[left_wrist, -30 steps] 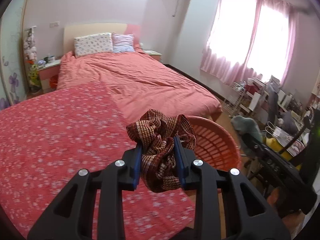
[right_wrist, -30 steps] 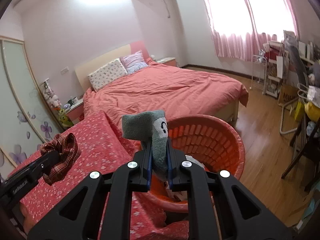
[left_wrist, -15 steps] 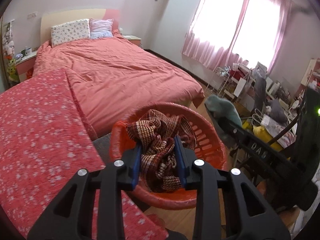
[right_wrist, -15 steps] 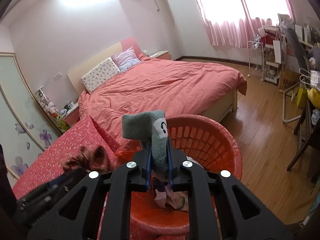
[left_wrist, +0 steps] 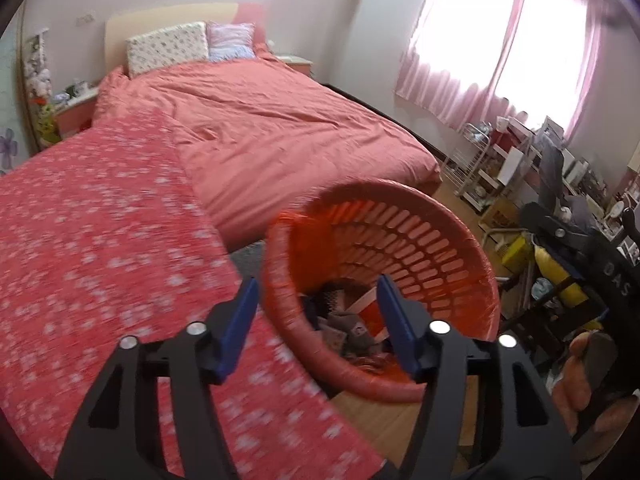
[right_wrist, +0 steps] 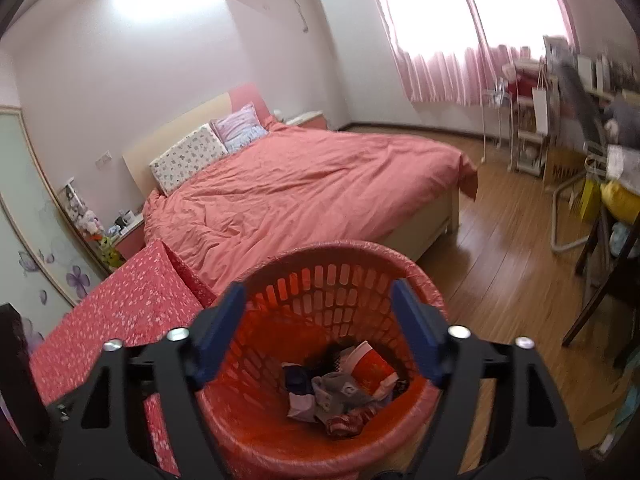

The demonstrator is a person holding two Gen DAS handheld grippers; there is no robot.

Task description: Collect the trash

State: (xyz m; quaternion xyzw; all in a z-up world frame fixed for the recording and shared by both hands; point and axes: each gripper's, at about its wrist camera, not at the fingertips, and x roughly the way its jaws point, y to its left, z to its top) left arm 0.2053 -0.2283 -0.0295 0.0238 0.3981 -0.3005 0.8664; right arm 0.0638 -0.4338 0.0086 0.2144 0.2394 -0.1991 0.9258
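Observation:
An orange slotted plastic basket [left_wrist: 424, 240] [right_wrist: 344, 272] stands on the floor beside the red flowered cloth surface. My left gripper [left_wrist: 316, 292] is open and empty, just above the basket's near left rim. My right gripper [right_wrist: 318, 300] is open and empty, right over the basket's mouth. Inside the basket lie a grey sock [right_wrist: 340, 390], a brown striped cloth [right_wrist: 348, 420], a red and white piece [right_wrist: 372, 368] and other small items. The heap also shows in the left wrist view [left_wrist: 344, 328].
A red flowered cloth surface [left_wrist: 92, 240] [right_wrist: 132, 312] is at the left. A bed with a salmon cover [left_wrist: 280, 128] [right_wrist: 312, 188] lies behind. Wooden floor [right_wrist: 512, 272] lies to the right, with chairs, a rack and cluttered shelves [left_wrist: 540, 168] by the window.
Both grippers have opened. The brown striped cloth left my left gripper and the grey sock left my right one; both now lie in the basket. The left view is blurred with motion.

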